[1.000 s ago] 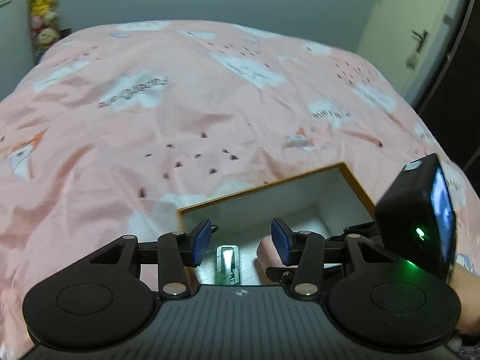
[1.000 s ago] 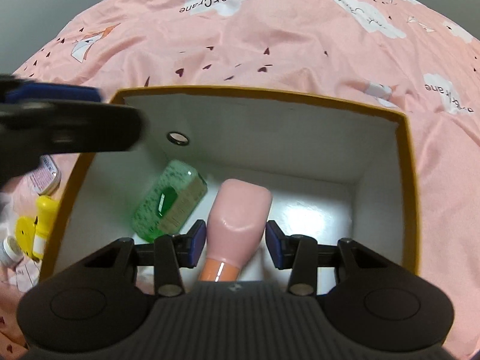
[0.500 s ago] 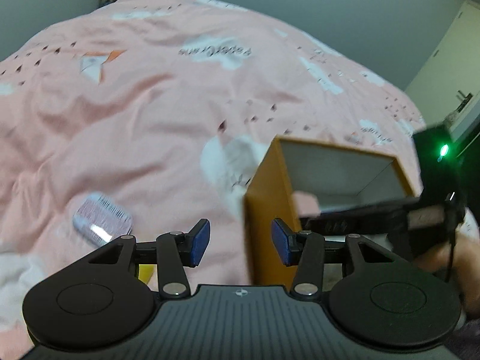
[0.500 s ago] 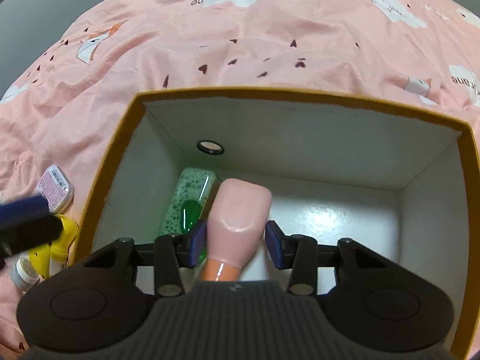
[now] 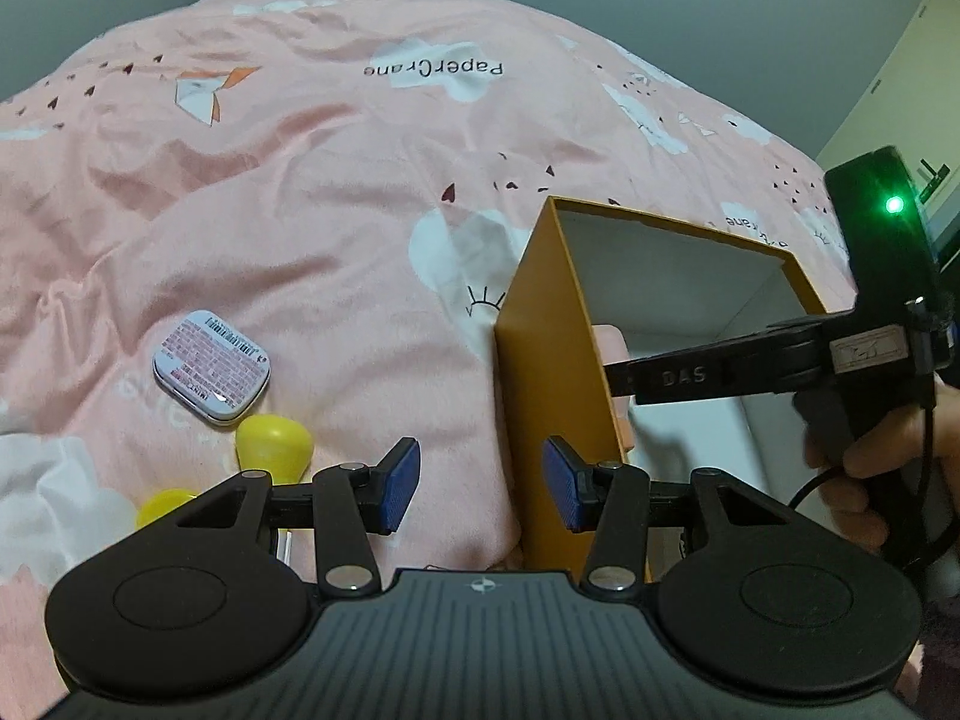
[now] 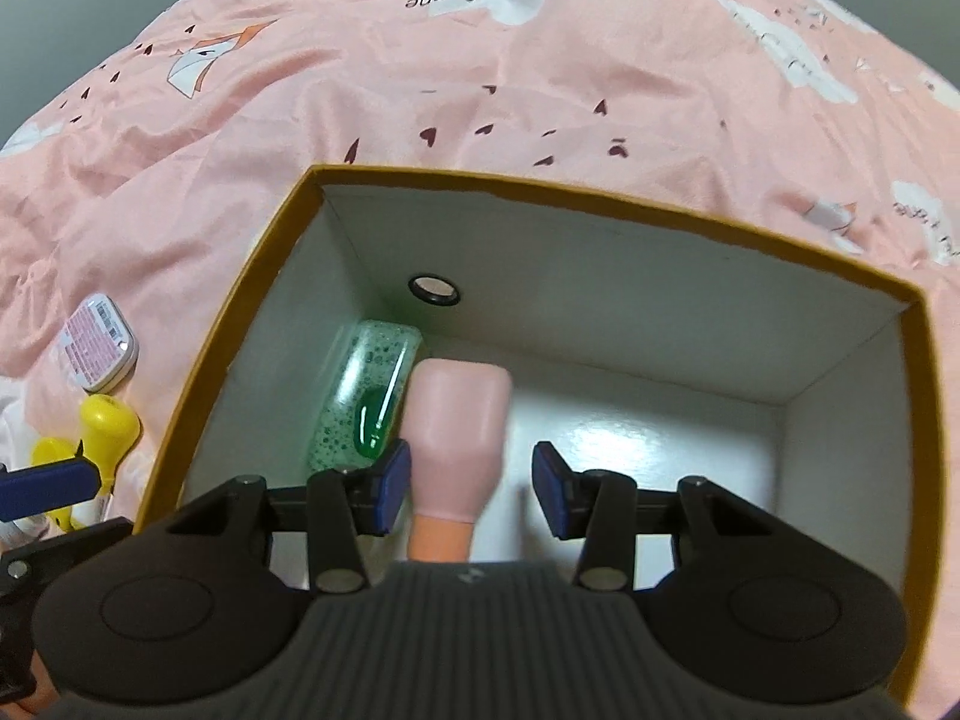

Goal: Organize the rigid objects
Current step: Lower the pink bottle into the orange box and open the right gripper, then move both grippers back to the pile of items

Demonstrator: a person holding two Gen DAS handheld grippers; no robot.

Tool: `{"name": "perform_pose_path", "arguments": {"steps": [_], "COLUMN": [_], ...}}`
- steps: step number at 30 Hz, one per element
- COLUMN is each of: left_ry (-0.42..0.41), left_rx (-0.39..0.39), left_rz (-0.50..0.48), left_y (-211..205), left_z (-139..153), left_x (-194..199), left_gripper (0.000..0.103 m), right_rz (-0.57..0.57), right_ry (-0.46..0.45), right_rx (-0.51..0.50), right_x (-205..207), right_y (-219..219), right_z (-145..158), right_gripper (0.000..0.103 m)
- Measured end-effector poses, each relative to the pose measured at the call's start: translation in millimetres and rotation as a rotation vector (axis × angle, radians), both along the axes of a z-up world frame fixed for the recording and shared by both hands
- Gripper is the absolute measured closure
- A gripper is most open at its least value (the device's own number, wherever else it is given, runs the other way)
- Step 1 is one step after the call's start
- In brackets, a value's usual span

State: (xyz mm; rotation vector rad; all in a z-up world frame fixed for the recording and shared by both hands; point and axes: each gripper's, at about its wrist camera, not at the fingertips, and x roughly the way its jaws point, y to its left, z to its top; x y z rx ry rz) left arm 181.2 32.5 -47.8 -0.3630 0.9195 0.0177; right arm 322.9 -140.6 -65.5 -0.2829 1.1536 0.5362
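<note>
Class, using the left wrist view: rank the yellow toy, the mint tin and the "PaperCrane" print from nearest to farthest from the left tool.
1. Yellow toy, just left of the left tool.
2. Mint tin, beyond it, farther left.
3. "PaperCrane" print, far up the bedspread.

Box [image 6: 600, 204] right half free; bottles [image 6: 462, 420] crowd its left.

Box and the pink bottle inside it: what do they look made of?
Box: likely cardboard, with thin straight walls, a matte mustard outside and a white lining with a slight floor sheen. Pink bottle: probably plastic, smooth, opaque and softly glossy; glazed ceramic can't be ruled out.
</note>
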Motion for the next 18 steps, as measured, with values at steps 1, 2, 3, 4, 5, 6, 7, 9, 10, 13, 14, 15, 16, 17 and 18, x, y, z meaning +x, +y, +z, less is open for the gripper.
{"name": "perform_pose_path", "arguments": {"steps": [1, 2, 3, 4, 5, 6, 7, 9, 10, 13, 14, 15, 16, 17, 18], "left_ry": [-0.009, -0.02, -0.034, -0.046, -0.063, -0.086, -0.105, -0.149, -0.171, -0.214, -0.22, -0.232, -0.243, -0.247, -0.249], "left_rx": [0.01, 0.019, 0.027, 0.035, 0.048, 0.068, 0.082, 0.1, 0.108, 0.12, 0.125, 0.127, 0.125, 0.124, 0.117], "left_rz": [0.0, -0.001, 0.001, 0.006, 0.009, 0.011, 0.012, 0.012, 0.015, 0.029, 0.034, 0.041, 0.049, 0.062, 0.076], "left_y": [-1.4, -2.3, -3.4, -4.4, -5.6, -7.5, -9.2, -10.5, -10.8, -8.1, -6.9, -4.4, -1.3, 2.5, 6.9], "left_z": [1.3, 2.4, 4.6, 7.3, 10.3, 14.3, 17.9, 25.0, 28.8, 38.0, 40.3, 42.9, 44.6, 46.7, 48.2], "left_x": [-1.7, -2.6, -4.9, -6.9, -9.1, -12.3, -14.7, -20.8, -24.1, -32.2, -34.6, -38.2, -41.5, -44.7, -48.2], "left_gripper": [0.047, 0.045, 0.045, 0.044, 0.043, 0.042, 0.041, 0.041, 0.04, 0.038, 0.038, 0.037, 0.036, 0.034, 0.033], "right_rz": [-0.003, -0.009, -0.012, -0.019, -0.028, -0.037, -0.038, -0.048, -0.054, -0.058, -0.053, -0.048, -0.041, -0.045, -0.043], "right_ry": [-0.01, -0.022, -0.033, -0.05, -0.066, -0.087, -0.103, -0.111, -0.113, -0.089, -0.089, -0.095, -0.104, -0.124, -0.143], "right_rx": [-0.004, -0.008, -0.011, -0.018, -0.026, -0.032, -0.027, 0.003, 0.033, 0.144, 0.176, 0.196, 0.217, 0.216, 0.217], "right_x": [-2.5, -4.9, -7.0, -10.3, -13.2, -17.8, -23.1, -32.5, -39.1, -55.6, -62.3, -69.5, -77.4, -83.5, -88.4], "right_y": [-2.3, -4.8, -7.0, -9.9, -12.3, -15.3, -18.1, -23.6, -26.2, -29.7, -28.2, -25.3, -22.6, -17.6, -15.5], "right_z": [3.6, 8.0, 12.1, 17.1, 21.2, 26.4, 32.3, 42.6, 49.8, 67.7, 73.5, 79.2, 85.0, 88.8, 92.8], "right_gripper": [0.057, 0.056, 0.055, 0.05, 0.046, 0.045, 0.045, 0.042, 0.038, 0.034, 0.031, 0.029, 0.029, 0.029, 0.029]}}
